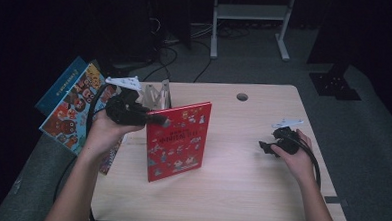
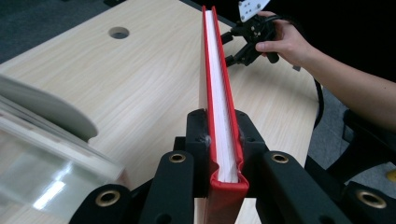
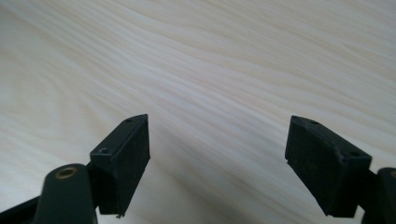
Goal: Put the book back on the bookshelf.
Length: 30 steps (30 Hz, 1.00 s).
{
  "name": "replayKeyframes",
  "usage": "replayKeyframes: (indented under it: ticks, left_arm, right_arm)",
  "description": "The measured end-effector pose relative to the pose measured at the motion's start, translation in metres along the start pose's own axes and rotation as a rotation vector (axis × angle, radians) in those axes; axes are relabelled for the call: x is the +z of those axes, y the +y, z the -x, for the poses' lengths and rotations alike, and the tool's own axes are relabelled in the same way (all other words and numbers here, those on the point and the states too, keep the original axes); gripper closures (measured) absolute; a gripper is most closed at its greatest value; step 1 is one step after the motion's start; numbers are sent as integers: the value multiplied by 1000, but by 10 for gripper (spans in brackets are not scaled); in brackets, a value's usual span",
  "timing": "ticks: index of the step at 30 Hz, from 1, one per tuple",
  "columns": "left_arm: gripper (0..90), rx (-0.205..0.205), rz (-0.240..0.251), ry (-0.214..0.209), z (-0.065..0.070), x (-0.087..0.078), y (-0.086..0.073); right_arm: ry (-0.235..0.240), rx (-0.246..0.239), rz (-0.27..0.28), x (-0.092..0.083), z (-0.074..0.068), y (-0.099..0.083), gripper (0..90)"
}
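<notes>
Red book stands upright on the worktop, clamped at its edge by the left hand-held gripper; the right hand-held gripper hovers wide open, holding nothing.

A light wooden surface with a round hole near its far edge; colourful picture books lie overhanging its left side, a wooden rack stands behind, and cables trail across the grey floor.
</notes>
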<state>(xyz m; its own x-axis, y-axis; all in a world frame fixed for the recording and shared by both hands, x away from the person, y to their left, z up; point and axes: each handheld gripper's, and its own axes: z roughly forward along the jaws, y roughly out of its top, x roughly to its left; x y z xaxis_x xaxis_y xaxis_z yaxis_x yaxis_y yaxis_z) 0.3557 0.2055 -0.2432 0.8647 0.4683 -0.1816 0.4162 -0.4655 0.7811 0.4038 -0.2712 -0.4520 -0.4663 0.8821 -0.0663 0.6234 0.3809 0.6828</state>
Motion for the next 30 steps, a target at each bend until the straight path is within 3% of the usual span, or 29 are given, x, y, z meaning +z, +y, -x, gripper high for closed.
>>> replayKeyframes:
  ticks: [2,3,10,16,18,21,30]
  left_arm:
    - [797,-3,1,1,-1,-3,-2]
    - [797,-15,13,5,-3,-10,-6]
    - [797,-34,43,24,-6,-31,-17]
    - [797,-54,68,41,-11,-52,-30]
    - [797,-64,82,51,-13,-62,-37]
    - [797,-75,93,64,-14,-72,-44]
    - [797,-102,126,99,-19,-100,-61]
  right_arm:
    - [-17,11,-6,2,2,-2,201]
    - [-52,22,-20,4,7,-5,188]
    - [-96,63,-52,14,16,-13,170]
    - [-90,78,-43,17,19,-15,129]
    - [-42,168,-7,20,24,-21,94]
    - [-49,165,47,24,25,-27,49]
    - [-53,168,41,25,25,-26,26]
